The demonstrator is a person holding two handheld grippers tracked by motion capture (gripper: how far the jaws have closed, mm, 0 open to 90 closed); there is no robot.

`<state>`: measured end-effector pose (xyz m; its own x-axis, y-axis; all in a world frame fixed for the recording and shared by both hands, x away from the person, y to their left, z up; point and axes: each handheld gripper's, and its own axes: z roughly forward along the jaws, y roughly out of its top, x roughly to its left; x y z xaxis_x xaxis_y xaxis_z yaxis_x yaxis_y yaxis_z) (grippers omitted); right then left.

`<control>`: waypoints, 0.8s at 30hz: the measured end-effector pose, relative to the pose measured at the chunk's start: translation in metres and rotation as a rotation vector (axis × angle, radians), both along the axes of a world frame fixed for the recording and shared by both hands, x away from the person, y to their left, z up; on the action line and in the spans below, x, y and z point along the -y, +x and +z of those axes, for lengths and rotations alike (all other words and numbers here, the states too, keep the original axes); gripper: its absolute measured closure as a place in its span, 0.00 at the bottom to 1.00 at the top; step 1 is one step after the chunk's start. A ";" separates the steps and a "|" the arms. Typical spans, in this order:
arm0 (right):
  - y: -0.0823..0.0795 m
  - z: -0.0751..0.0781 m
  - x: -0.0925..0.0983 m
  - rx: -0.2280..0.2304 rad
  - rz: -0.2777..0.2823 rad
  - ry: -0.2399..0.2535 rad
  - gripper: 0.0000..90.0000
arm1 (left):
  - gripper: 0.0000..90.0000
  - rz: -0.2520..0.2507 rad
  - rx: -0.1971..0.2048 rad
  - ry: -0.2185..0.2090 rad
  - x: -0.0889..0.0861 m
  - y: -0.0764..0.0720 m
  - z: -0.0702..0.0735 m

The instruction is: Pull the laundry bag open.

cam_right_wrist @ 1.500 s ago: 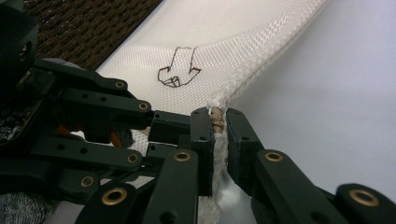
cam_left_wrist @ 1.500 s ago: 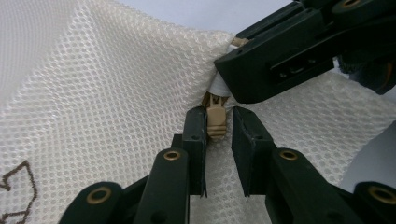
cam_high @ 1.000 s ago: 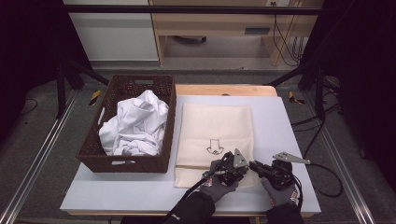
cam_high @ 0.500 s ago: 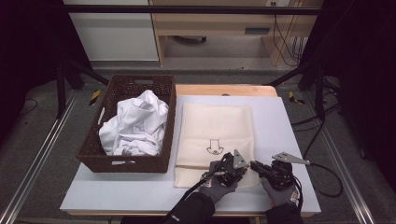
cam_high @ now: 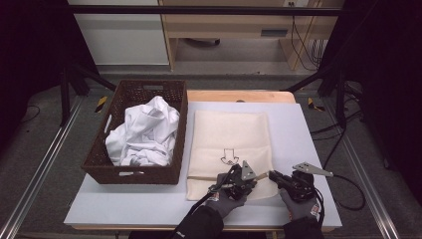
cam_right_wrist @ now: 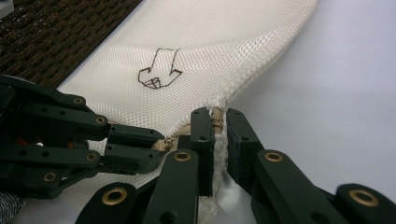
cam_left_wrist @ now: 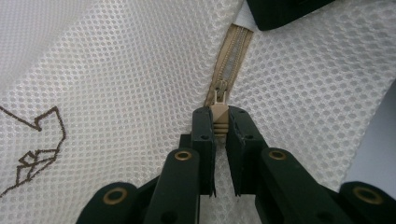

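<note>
One mesh bag (cam_high: 230, 144), two grippers — left (cam_left_wrist: 220, 122) pinching zipper pull (cam_left_wrist: 220, 116), right (cam_right_wrist: 219, 122) gripping bag's edge.

A cream mesh laundry bag (cam_high: 230, 144) lies flat on the table, its tan zipper (cam_left_wrist: 229, 55) partly open.

You see a grey floor (cam_high: 45, 169) around the table (cam_high: 308, 149), with dark curtains (cam_high: 30, 45) at both upper corners. A wooden bench (cam_high: 234, 25) stands top centre, cables (cam_high: 303, 45) hanging at its right.
</note>
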<state>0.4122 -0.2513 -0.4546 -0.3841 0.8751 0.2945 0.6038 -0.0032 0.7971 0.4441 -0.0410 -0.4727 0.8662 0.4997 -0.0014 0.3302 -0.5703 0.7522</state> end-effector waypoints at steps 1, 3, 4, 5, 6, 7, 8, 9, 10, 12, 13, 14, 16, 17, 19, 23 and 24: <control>0.000 0.000 0.000 0.001 0.001 0.000 0.92 | 0.90 0.000 0.000 0.000 0.000 0.000 0.000; 0.000 0.000 0.000 0.004 -0.001 -0.008 0.92 | 0.90 0.003 0.003 0.014 -0.002 -0.001 -0.001; 0.000 0.000 0.000 0.002 -0.001 -0.008 0.92 | 0.90 -0.001 0.001 0.017 -0.003 0.000 -0.001; 0.000 0.000 0.000 0.003 -0.001 -0.006 0.92 | 0.90 -0.001 0.001 0.017 -0.003 0.000 -0.001; 0.000 0.000 0.000 0.003 -0.001 -0.006 0.92 | 0.90 0.001 -0.003 0.012 -0.005 0.000 -0.001; 0.000 0.000 0.000 0.002 -0.001 -0.007 0.92 | 0.90 -0.001 -0.002 0.018 -0.006 -0.001 -0.001; 0.000 0.000 0.000 0.000 0.002 -0.008 0.92 | 0.90 -0.005 0.001 0.022 -0.006 -0.001 -0.001; 0.000 0.000 0.000 0.000 0.002 -0.008 0.92 | 0.90 -0.005 0.005 0.030 -0.007 -0.002 0.000; 0.000 0.000 -0.001 0.002 0.003 -0.011 0.92 | 0.90 -0.006 0.007 0.033 -0.007 -0.002 0.000; 0.000 0.000 -0.001 0.003 -0.002 -0.014 0.92 | 0.90 -0.001 0.012 0.051 -0.008 -0.002 0.000; 0.000 0.000 0.000 0.005 -0.010 -0.016 0.92 | 0.90 -0.003 0.005 0.048 -0.011 -0.001 -0.001; 0.000 0.000 0.001 -0.003 -0.014 -0.003 0.92 | 0.90 -0.001 -0.002 0.039 -0.012 -0.001 -0.001; 0.000 -0.001 0.001 0.003 -0.014 -0.011 0.92 | 0.90 0.005 -0.001 0.051 -0.015 0.000 -0.001; 0.000 -0.001 0.001 0.003 -0.016 -0.014 0.92 | 0.90 0.004 -0.003 0.051 -0.017 0.000 -0.002; 0.000 -0.001 0.001 0.004 -0.018 -0.014 0.92 | 0.90 0.006 -0.004 0.052 -0.021 -0.001 -0.002; 0.000 -0.001 0.002 0.004 -0.025 -0.011 0.92 | 0.90 0.012 -0.002 0.062 -0.029 0.000 -0.001; 0.000 -0.001 0.002 0.007 -0.023 -0.011 0.92 | 0.90 0.019 -0.005 0.056 -0.032 0.000 -0.001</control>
